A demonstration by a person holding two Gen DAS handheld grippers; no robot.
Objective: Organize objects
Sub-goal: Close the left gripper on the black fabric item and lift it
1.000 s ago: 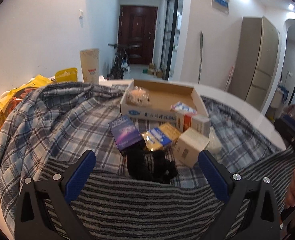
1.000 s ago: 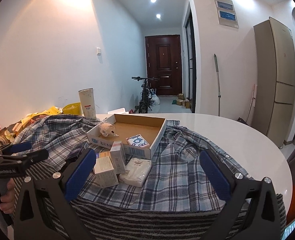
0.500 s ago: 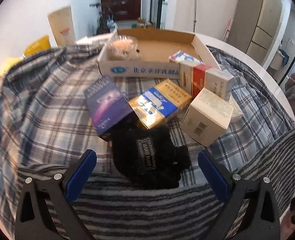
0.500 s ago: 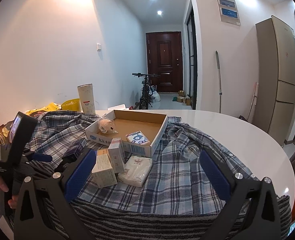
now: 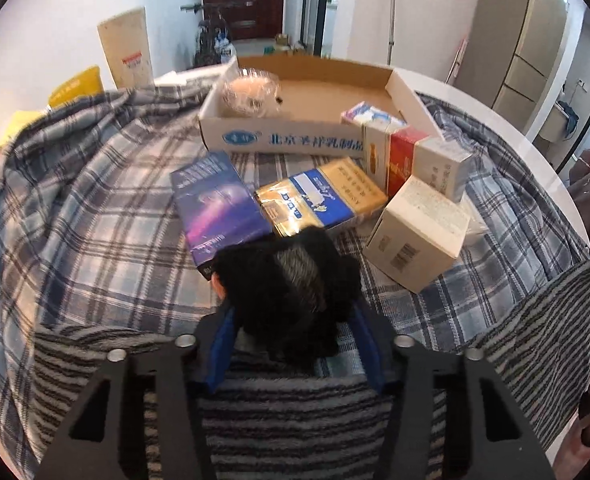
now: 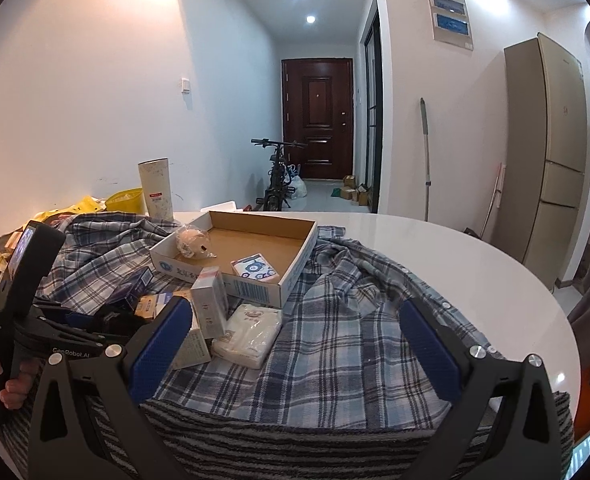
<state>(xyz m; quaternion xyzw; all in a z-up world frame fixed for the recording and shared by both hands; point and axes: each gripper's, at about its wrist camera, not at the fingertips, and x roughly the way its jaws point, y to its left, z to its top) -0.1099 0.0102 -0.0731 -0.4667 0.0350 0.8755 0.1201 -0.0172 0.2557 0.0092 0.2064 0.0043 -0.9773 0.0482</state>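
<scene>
My left gripper (image 5: pixel 293 320) is shut on a black fuzzy cloth item (image 5: pixel 287 280) lying on the plaid cloth; it also shows in the right wrist view (image 6: pixel 79 330). Beyond it lie a purple box (image 5: pixel 219 204), a blue-and-gold packet (image 5: pixel 319 196), a red-and-white box (image 5: pixel 411 158) and a beige box (image 5: pixel 415 234). A cardboard tray (image 5: pixel 279 140) behind them holds a wrapped bun (image 5: pixel 251 90) and a small blue-and-white pack (image 5: pixel 371 116). My right gripper (image 6: pixel 295 340) is open and empty, low over the striped cloth, right of the boxes.
A white tissue pack (image 6: pixel 249 330) lies in front of the tray (image 6: pixel 295 268). The plaid cloth (image 6: pixel 355 300) covers a round white table (image 6: pixel 475 264). A paper tube (image 6: pixel 155 188) and yellow bags (image 6: pixel 125 200) stand at the far left. A striped cloth (image 5: pixel 295 420) lies nearest.
My left gripper moved forward and down onto the black cloth item and closed on it. My right gripper stayed open and nearly still.
</scene>
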